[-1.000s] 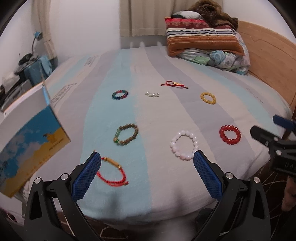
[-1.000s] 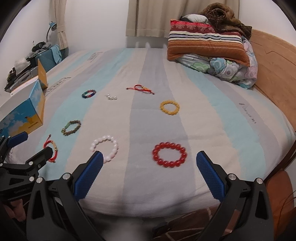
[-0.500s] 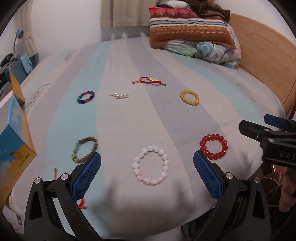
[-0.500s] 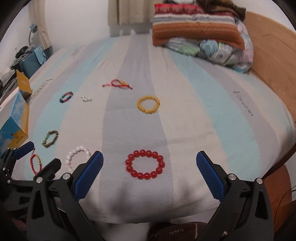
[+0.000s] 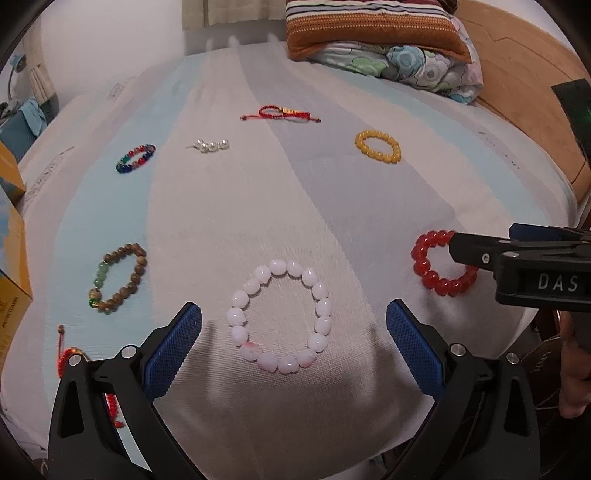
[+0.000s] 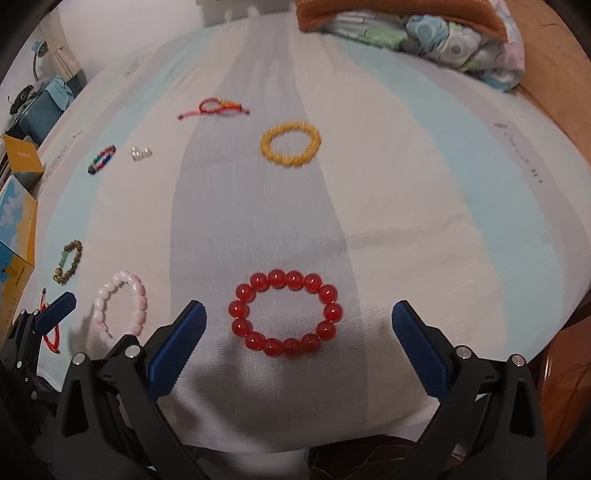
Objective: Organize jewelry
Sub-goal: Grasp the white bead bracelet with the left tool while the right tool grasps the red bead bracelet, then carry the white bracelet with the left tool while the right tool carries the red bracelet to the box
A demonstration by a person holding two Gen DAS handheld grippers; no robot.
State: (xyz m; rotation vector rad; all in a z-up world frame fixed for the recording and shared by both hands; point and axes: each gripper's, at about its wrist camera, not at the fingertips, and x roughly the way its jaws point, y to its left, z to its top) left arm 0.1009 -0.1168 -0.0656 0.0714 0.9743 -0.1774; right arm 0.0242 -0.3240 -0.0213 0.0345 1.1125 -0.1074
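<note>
While laid apart for sorting | left gripper (image 5: 293,325) wide open, empty, near pink bracelet (image 5: 279,320) | right gripper (image 6: 298,328) wide open, empty, near red bracelet (image 6: 285,313)

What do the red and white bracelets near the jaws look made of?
Red bracelet: round, glossy, translucent beads, which looks like glass, resin or polished stone; I cannot tell which. White bracelet: milky, slightly irregular beads, a few tinged pink, with a soft sheen, possibly polished stone or glass.

A striped bedsheet (image 5: 258,206) is spread over the bed. Folded bedding (image 5: 388,48) is stacked against a wooden headboard (image 5: 524,85); white walls (image 5: 110,33) are seen behind.
</note>
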